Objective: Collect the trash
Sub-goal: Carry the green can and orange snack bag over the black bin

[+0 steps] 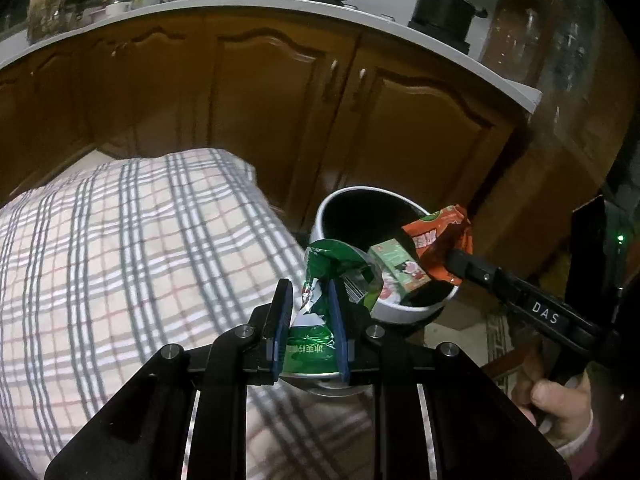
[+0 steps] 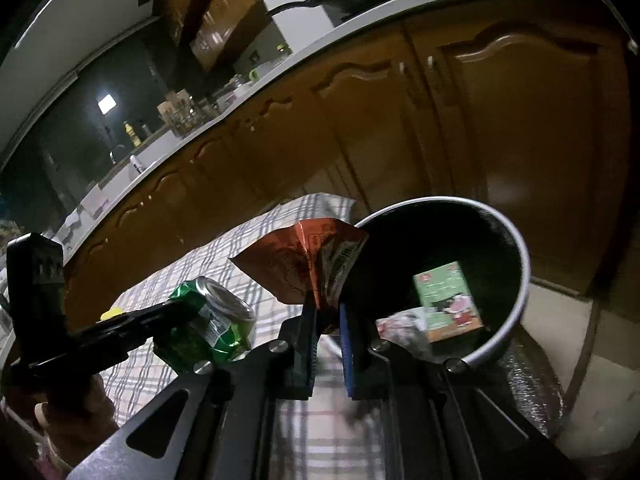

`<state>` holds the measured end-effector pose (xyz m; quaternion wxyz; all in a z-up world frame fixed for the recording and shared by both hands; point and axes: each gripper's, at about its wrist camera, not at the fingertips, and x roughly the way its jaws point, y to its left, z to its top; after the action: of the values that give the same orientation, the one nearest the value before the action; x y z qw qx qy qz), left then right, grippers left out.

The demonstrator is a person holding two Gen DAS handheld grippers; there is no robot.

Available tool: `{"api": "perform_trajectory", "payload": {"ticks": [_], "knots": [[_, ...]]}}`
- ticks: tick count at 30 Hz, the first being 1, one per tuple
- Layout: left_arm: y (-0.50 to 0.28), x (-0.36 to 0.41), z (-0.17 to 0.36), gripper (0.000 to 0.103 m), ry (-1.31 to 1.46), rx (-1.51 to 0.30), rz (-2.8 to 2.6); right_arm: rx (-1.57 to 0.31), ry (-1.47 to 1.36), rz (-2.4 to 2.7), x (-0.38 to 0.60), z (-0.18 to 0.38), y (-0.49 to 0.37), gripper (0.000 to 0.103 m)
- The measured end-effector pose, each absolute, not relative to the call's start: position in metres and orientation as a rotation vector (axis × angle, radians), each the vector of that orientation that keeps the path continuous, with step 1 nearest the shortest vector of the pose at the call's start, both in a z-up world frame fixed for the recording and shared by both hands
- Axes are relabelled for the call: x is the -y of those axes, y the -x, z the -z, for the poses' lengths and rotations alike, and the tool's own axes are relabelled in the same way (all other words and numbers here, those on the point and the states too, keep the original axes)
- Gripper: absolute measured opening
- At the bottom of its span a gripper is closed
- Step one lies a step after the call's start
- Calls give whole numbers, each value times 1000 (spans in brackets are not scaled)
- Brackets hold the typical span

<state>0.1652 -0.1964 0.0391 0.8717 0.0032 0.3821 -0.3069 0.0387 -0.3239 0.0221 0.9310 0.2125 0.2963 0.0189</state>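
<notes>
Left gripper (image 1: 310, 308) pinches crushed green can (image 1: 320, 280); right gripper (image 2: 326, 312) pinches orange wrapper (image 2: 304, 268) over bin (image 2: 516, 280).

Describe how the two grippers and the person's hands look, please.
Both grippers are black metal frames with silver bolts and flat blue finger pads. The right gripper carries white letters "DAS". The right hand is bare, with a pink cuff. No cables are visible.

Green can (image 1: 316, 320), orange wrapper (image 1: 440, 240), plaid cloth (image 1: 120, 240)
</notes>
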Motion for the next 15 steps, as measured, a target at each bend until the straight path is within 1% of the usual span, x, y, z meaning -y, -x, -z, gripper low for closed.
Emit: {"api": "perform_trajectory", "payload": {"ticks": [15], "knots": [[-167,248,-44,18,-46,-790,686,-584,-464,43,361,-20,-20,10]]}}
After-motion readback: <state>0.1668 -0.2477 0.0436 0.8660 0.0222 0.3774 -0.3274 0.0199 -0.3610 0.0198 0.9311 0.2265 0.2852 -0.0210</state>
